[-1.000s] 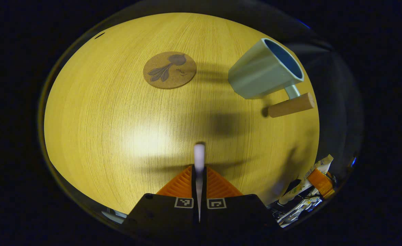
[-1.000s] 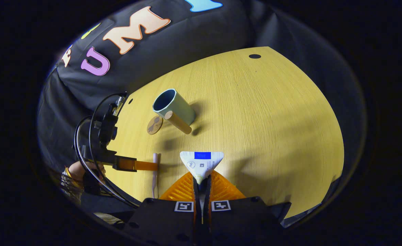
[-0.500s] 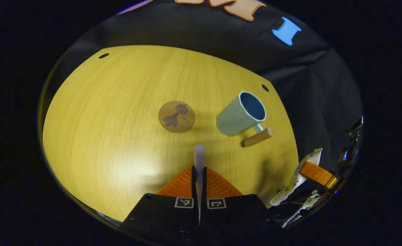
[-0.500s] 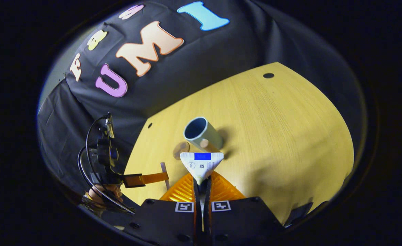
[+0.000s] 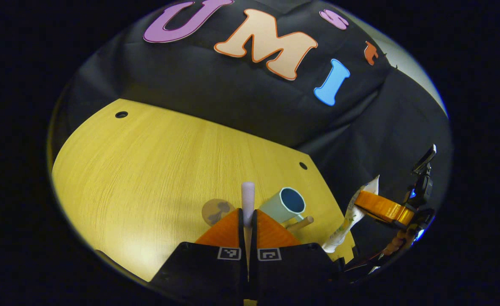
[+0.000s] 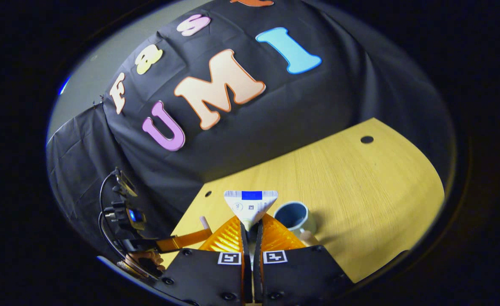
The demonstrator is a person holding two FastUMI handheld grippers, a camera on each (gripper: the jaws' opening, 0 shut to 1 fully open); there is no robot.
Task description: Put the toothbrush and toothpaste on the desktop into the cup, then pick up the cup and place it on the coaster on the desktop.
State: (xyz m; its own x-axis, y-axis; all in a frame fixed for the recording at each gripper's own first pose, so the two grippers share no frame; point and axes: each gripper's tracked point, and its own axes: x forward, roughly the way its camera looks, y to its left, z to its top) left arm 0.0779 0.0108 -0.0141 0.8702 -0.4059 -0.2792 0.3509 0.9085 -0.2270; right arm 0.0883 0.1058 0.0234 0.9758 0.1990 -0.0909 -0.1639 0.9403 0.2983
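Note:
In the left gripper view my left gripper is shut on a pale toothbrush that sticks up between its fingers. Just past it on the wooden desk stand the light blue cup with a wooden handle and the round cork coaster. In the right gripper view my right gripper is shut on the white toothpaste tube, flat end forward. The cup sits just right of the tube. The right gripper with the toothpaste shows at the right of the left gripper view.
The yellow wooden desk has small dark holes near its far edge. The black cloth wall rises behind it. The left gripper, held by a hand with cables, shows at the lower left of the right gripper view.
Both grippers have risen and tilted back, each keeping its object. The cup and coaster have dropped low in both views, close to the fingers, and much more of the wall shows.

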